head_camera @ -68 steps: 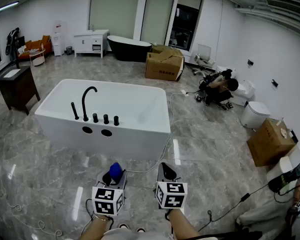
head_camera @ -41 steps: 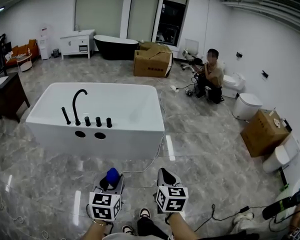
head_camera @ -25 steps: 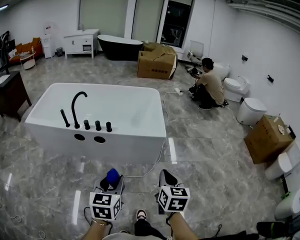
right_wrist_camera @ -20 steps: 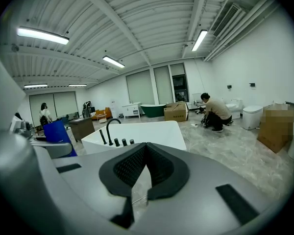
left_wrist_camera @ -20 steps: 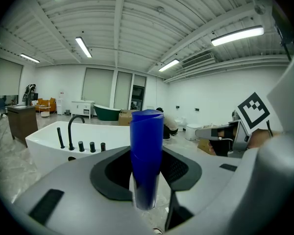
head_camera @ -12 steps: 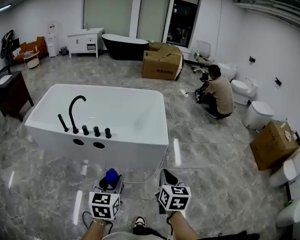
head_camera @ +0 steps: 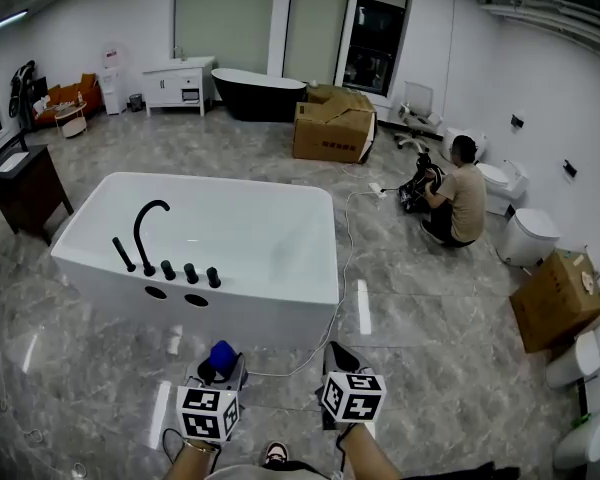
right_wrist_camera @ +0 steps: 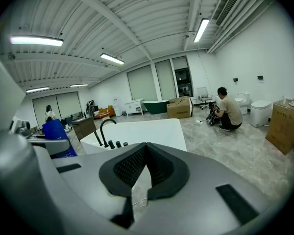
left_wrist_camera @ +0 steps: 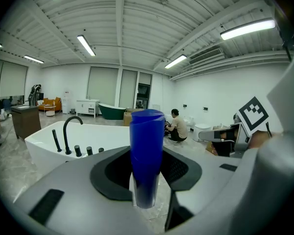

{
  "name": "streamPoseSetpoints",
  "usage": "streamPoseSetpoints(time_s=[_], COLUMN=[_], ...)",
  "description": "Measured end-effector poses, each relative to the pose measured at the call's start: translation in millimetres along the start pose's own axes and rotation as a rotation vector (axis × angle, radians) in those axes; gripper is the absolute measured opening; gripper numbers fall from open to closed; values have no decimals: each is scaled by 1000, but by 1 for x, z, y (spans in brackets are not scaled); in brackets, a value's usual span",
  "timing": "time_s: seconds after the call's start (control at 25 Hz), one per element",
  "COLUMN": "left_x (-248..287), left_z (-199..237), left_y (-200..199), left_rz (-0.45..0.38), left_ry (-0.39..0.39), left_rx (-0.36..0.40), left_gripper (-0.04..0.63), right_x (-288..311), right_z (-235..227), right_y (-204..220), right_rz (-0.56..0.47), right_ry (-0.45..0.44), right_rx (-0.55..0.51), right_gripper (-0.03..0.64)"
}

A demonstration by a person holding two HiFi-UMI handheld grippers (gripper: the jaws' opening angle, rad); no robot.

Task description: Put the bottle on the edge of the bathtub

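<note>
Now | bottle (left_wrist_camera: 146,141): plain blue, upright (cylindrical) | left tongs (left_wrist_camera: 146,173) grip it

Open marble floor (head_camera: 100,363) stretches up to the white bathtub (head_camera: 280,290). A tall black faucet (head_camera: 143,230) and knobs (head_camera: 189,272) crowd the left part of its near rim; the right part lies bare. A cable (head_camera: 338,303) trails beside the tub.

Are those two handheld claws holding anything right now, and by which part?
The left gripper grips the blue bottle upright, low on its body; the right gripper is shut and empty.
</note>
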State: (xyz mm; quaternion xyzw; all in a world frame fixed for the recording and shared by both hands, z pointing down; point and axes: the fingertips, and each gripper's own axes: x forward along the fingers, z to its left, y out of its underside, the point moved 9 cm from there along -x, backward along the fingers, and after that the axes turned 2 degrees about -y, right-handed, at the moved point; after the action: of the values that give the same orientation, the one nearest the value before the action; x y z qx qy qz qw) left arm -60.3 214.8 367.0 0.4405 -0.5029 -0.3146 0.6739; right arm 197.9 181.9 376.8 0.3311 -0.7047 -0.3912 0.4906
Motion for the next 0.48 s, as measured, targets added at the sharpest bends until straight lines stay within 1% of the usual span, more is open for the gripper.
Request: streamPoseSetpoints(time_s=[0.24, 0.48], left_x=[12, 30], left_z=[4, 2], left_y=[-7, -17], left_rz=[15, 13], left_ry=[-39, -60], left_rx=[4, 1], left_gripper=[164, 164], right_x=[17, 28], right_z=[-13, -35], right_y=[-10, -14], right_rz=[1, 10], right_ry=[-25, -27], right_rx=[13, 50], right_gripper=[25, 25])
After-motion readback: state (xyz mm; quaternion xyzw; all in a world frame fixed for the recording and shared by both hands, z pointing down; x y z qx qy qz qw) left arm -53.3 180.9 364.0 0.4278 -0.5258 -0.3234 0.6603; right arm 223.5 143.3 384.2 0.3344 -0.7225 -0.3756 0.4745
